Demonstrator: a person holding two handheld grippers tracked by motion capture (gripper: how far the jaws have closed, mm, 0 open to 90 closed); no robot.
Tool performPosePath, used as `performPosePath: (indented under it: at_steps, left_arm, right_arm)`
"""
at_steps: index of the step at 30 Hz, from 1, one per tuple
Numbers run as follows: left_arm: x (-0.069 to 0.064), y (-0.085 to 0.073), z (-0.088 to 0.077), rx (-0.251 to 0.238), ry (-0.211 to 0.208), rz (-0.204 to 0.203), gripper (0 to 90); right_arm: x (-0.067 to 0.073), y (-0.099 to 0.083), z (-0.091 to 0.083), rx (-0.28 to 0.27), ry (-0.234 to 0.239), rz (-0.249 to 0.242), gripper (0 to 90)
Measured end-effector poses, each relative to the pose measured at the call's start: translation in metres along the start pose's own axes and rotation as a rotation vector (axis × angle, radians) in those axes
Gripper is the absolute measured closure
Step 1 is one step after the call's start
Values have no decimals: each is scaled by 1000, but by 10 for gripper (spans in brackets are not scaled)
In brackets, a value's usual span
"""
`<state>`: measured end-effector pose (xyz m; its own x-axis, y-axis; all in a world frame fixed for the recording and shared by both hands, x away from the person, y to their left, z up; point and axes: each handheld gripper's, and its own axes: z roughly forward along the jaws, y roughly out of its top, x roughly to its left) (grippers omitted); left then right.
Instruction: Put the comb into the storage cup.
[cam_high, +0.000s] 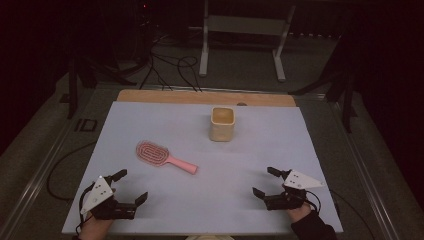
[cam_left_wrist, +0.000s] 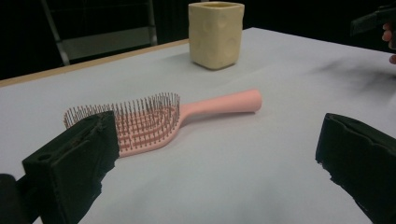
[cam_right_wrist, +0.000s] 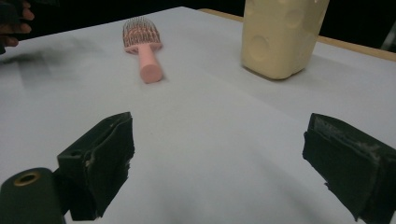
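Observation:
A pink hairbrush (cam_high: 165, 157) lies bristles-up on the pale mat, left of centre, its handle pointing right and toward me. Behind it, near the middle back, stands a cream square cup (cam_high: 222, 123), upright. My left gripper (cam_high: 131, 186) rests near the front left corner, open with nothing between its jaws; in the left gripper view the hairbrush (cam_left_wrist: 159, 119) lies just beyond its jaws and the cup (cam_left_wrist: 215, 33) farther off. My right gripper (cam_high: 266, 181) sits at the front right, open and empty; its view has the hairbrush (cam_right_wrist: 142, 44) far left and the cup (cam_right_wrist: 280, 35) ahead right.
The mat (cam_high: 150, 120) covers a wooden table whose back edge (cam_high: 200, 96) shows bare. Beyond it are a metal frame's legs (cam_high: 205, 45) and cables on the floor. Open mat lies between the two grippers.

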<state>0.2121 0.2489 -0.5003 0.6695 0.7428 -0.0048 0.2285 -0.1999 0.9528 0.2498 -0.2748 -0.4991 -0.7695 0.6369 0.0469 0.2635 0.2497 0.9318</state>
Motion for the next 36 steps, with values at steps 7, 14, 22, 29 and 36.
performPosePath:
  at_steps: [7, 14, 22, 29, 36]
  left_arm:
    - [-1, 0, 2, 12, -14, 12, 1]
    - [-2, 2, 1, 15, -22, 16, 2]
    - [-8, 11, -1, 21, -44, 24, 2]
    - [-11, 18, -2, 20, -64, 9, 2]
    - [-12, 32, -2, 27, -82, 0, 2]
  right_arm:
    - [2, 0, 0, 6, 18, 0, 87]
    - [3, 1, 0, 4, 17, -6, 87]
    - [3, 2, -1, -7, 4, -2, 87]
    - [3, 3, -1, -10, -2, -3, 87]
    - [4, 3, 0, -11, -3, -3, 87]
